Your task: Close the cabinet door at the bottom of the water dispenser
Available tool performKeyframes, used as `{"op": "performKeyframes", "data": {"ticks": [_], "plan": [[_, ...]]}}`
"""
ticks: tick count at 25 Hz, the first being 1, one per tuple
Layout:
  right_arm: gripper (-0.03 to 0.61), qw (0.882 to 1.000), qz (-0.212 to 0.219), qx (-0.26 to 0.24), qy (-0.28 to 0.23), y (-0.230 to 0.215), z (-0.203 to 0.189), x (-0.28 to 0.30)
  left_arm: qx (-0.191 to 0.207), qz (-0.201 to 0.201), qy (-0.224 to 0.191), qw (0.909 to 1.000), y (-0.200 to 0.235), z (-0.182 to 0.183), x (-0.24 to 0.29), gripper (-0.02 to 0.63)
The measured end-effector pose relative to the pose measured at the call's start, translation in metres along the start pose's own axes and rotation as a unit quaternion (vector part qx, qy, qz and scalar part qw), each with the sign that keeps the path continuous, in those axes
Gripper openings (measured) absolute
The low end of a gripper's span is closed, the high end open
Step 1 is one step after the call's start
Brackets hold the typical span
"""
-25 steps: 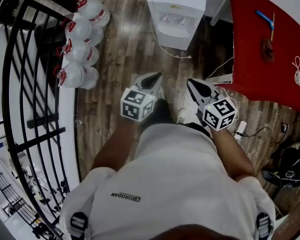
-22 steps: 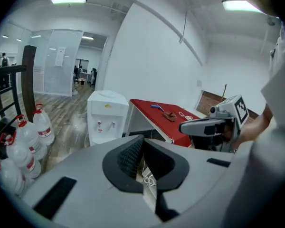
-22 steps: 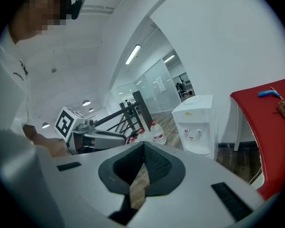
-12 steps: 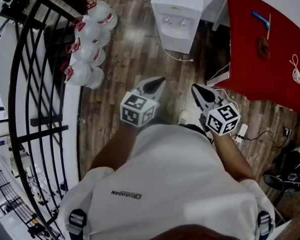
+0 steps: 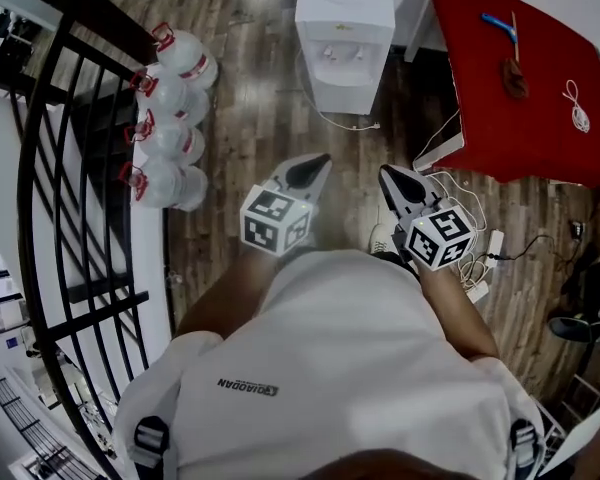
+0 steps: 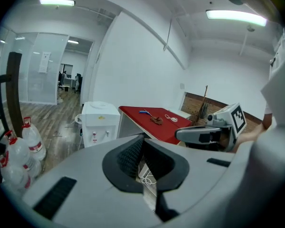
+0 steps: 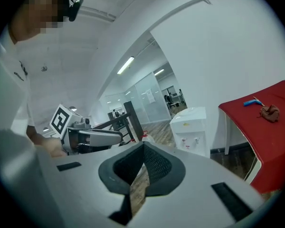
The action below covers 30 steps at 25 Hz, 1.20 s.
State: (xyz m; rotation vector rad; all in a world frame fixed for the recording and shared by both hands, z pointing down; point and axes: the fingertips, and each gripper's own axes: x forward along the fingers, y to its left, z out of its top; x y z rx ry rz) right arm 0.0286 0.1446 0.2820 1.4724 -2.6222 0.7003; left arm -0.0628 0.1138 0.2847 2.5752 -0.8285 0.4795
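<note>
The white water dispenser (image 5: 345, 28) stands on the wood floor ahead of me, some way beyond both grippers. It also shows in the left gripper view (image 6: 99, 125) and the right gripper view (image 7: 190, 129). Only its top, taps and upper front are in sight, so I cannot tell how its bottom cabinet door stands. My left gripper (image 5: 318, 163) is held in front of my body, shut and empty. Beside it, my right gripper (image 5: 388, 175) is shut and empty too. Both point towards the dispenser and touch nothing.
Several large water bottles (image 5: 165, 108) lie along a black railing (image 5: 60, 168) at the left. A red table (image 5: 525, 78) with small items stands right of the dispenser. Cables and a power strip (image 5: 480, 258) lie on the floor by my right foot.
The head view has shifted a little, showing more of the red table. Both grippers stay shut and hold nearly the same place in front of my body.
</note>
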Motion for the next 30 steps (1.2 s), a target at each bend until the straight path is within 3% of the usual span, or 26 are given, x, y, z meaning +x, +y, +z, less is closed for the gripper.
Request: {"op": "performKeyframes", "data": {"ticks": [8,30], "plan": [[0.02,1.0,-0.024,-0.008,0.018,0.021,-0.019,0.004,-0.016,-0.011,0.014,0.9997,0.021,-0.021,-0.01,-0.003],[0.02,0.998,-0.019,-0.041,0.033,0.003,-0.018,-0.013,0.013,-0.023,0.008,0.9996,-0.011,-0.014,0.014,-0.003]]}}
